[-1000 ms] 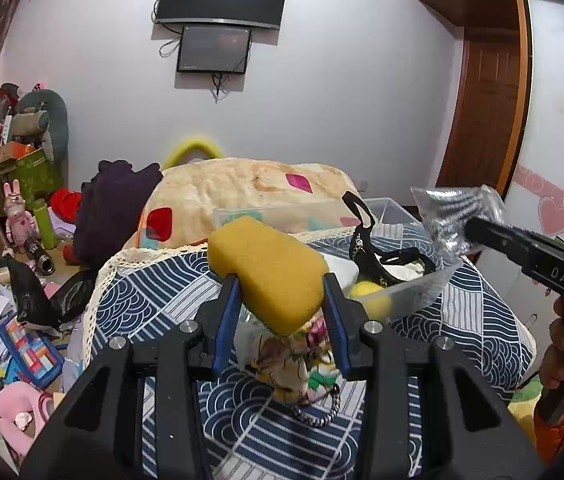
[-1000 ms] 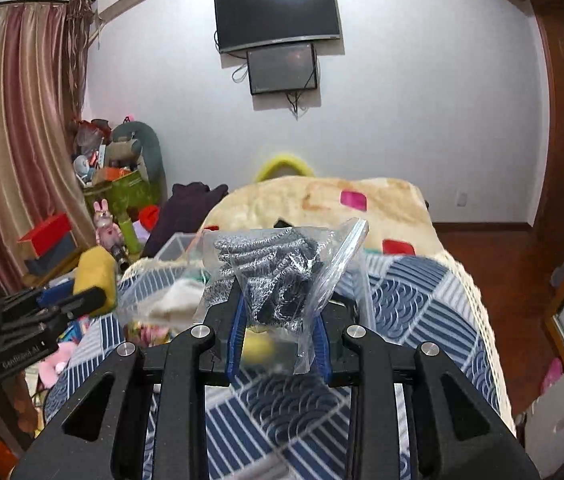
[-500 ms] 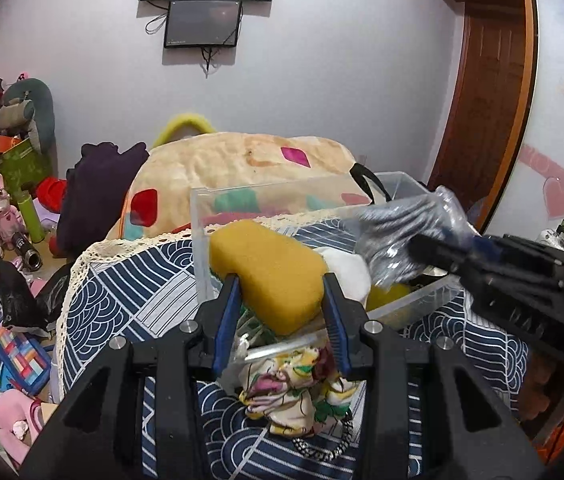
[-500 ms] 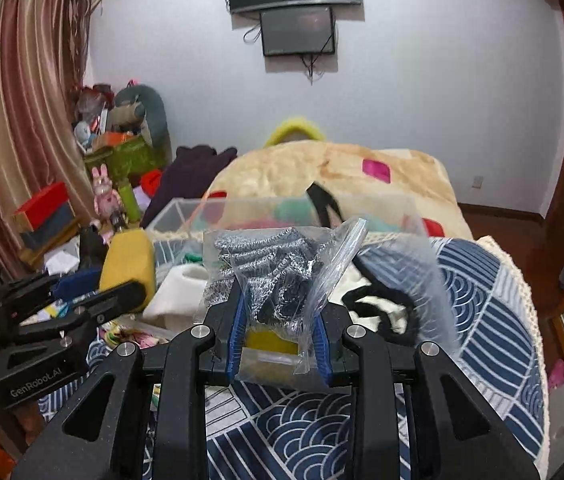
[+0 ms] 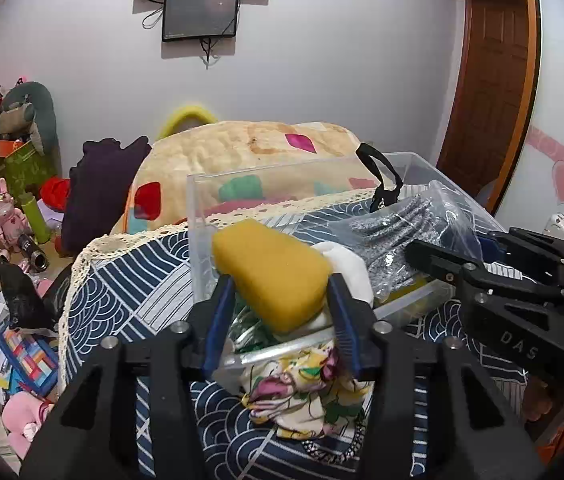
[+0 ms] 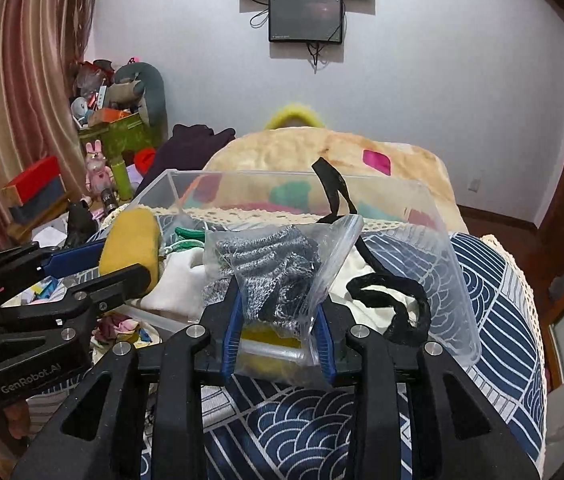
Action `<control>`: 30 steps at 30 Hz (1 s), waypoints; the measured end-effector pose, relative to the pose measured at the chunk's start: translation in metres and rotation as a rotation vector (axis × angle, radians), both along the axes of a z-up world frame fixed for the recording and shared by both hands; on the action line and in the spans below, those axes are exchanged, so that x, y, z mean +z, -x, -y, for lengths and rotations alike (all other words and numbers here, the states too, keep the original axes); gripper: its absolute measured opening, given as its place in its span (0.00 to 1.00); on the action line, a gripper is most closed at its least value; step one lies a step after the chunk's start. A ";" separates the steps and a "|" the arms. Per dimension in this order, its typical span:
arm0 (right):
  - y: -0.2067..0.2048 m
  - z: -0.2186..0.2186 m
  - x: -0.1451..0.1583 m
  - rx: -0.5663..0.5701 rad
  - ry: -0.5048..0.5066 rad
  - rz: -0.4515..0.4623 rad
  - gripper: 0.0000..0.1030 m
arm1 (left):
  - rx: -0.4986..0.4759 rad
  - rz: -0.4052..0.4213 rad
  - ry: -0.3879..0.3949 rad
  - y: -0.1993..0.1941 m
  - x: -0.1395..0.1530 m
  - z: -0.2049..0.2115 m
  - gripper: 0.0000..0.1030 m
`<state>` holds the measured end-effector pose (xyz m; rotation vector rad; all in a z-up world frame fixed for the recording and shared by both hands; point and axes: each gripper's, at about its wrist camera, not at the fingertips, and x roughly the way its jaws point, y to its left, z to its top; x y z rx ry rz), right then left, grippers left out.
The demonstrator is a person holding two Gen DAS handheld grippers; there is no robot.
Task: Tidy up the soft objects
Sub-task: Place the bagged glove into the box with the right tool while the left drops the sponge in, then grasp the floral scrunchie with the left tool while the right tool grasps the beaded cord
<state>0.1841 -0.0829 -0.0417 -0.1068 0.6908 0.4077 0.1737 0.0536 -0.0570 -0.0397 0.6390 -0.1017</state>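
Observation:
My left gripper (image 5: 279, 300) is shut on a yellow sponge (image 5: 271, 274) and holds it over the near left part of a clear plastic bin (image 5: 201, 216). My right gripper (image 6: 277, 320) is shut on a clear bag of grey steel-wool scourers (image 6: 273, 268) and holds it over the bin's (image 6: 458, 280) front edge. The bin holds white cloth (image 6: 179, 276), a black strap (image 6: 386, 288) and something yellow (image 6: 269, 336). The sponge also shows in the right wrist view (image 6: 131, 244), the bag in the left wrist view (image 5: 398, 236).
The bin sits on a blue wave-patterned cover (image 5: 129, 280) over a bed or table. A floral cloth (image 5: 306, 388) lies in front of the bin. A cream blanket (image 5: 249, 152) lies behind. Toys and clutter (image 5: 13, 320) cover the floor at left.
Both grippers have moved forward and down toward the bin, each keeping its load. The sponge and the scourer bag now hang over the bin's inside.

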 end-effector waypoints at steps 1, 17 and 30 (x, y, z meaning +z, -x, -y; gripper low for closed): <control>-0.001 0.001 0.000 -0.004 -0.005 -0.004 0.36 | 0.000 -0.001 0.003 0.001 0.001 -0.001 0.50; 0.030 0.018 0.020 0.007 -0.059 0.061 0.73 | -0.019 0.039 0.074 0.042 0.019 -0.011 0.60; 0.053 0.014 0.004 0.056 -0.075 0.024 0.74 | -0.012 -0.019 0.096 0.057 -0.012 -0.025 0.60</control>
